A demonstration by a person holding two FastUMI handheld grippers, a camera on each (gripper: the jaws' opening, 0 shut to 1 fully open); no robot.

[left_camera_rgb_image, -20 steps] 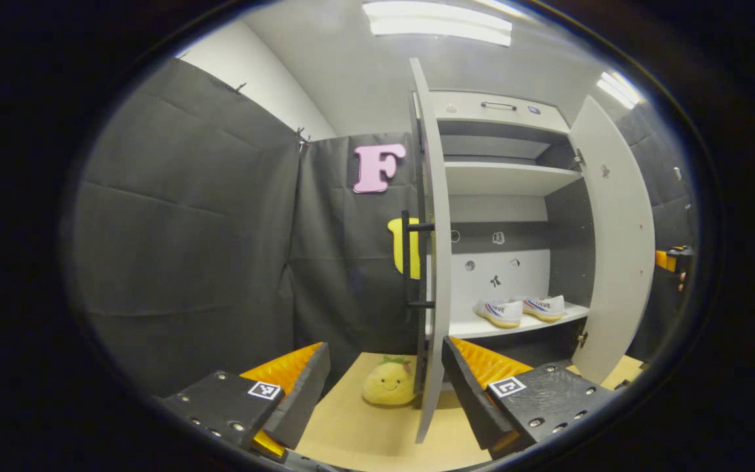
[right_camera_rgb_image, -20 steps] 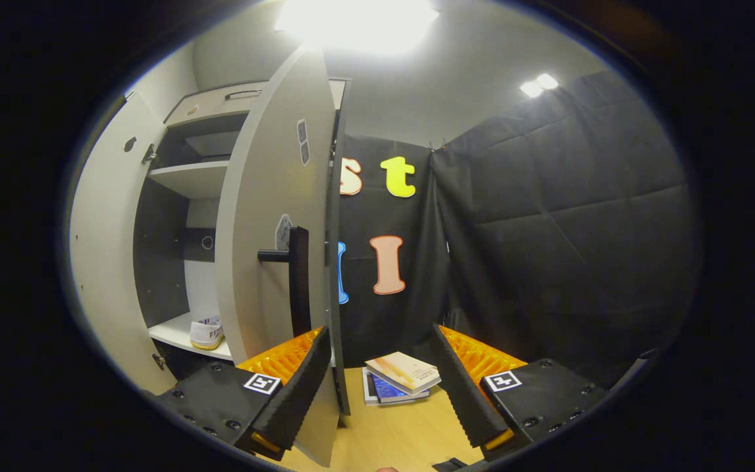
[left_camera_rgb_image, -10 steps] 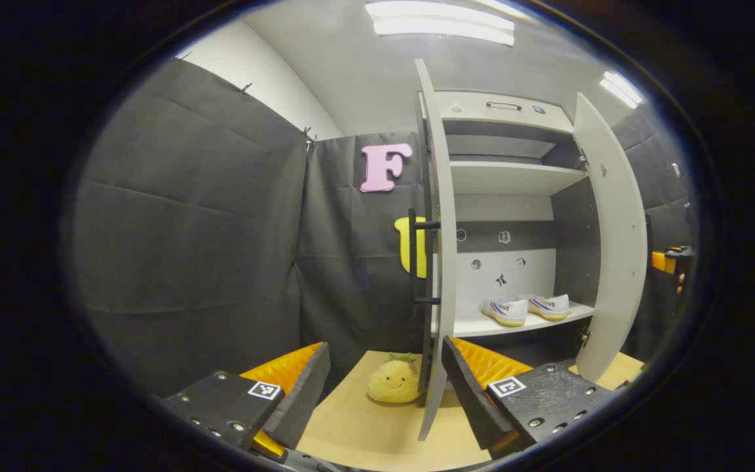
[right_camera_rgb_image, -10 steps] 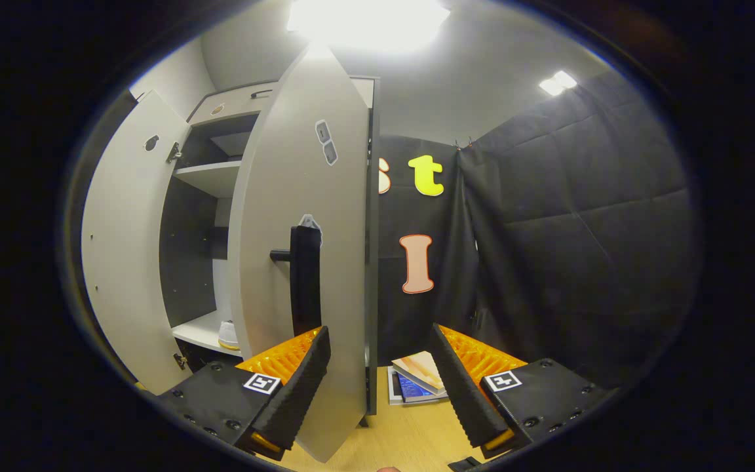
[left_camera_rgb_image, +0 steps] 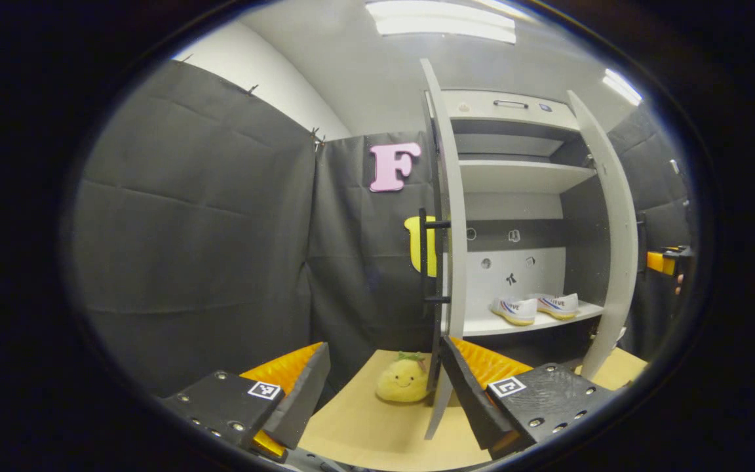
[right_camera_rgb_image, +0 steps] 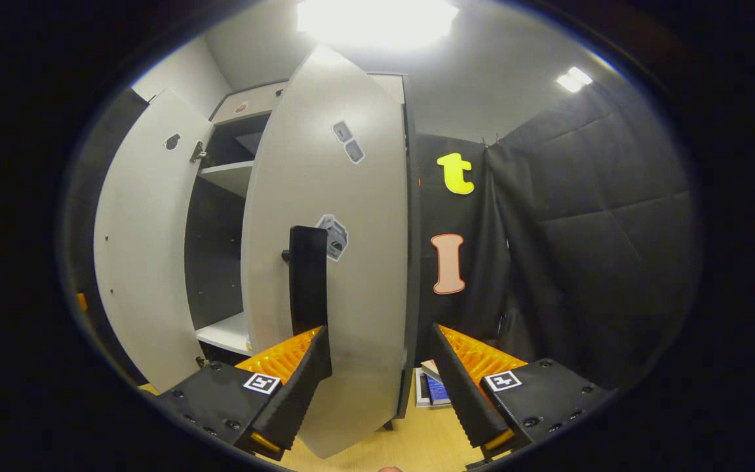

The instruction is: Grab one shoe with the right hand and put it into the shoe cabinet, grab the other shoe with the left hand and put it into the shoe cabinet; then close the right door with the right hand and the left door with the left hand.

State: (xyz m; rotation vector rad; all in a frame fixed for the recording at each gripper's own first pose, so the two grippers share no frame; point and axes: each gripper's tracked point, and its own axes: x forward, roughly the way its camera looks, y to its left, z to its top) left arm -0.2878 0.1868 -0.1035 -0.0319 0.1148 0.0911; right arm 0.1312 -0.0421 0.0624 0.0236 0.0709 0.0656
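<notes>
Cabinet shelf (left_camera_rgb_image: 482, 326): 2 shoes (left_camera_rgb_image: 535, 307) beyond spread jaws.

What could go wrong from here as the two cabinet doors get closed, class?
1. The right door stands between the open right gripper fingers; a push might slip off its face or snag the handle.
2. The left door is edge-on beside the left gripper; a finger could catch its edge.
3. The shoes sit near the shelf's front, so a door might clip them.
</notes>
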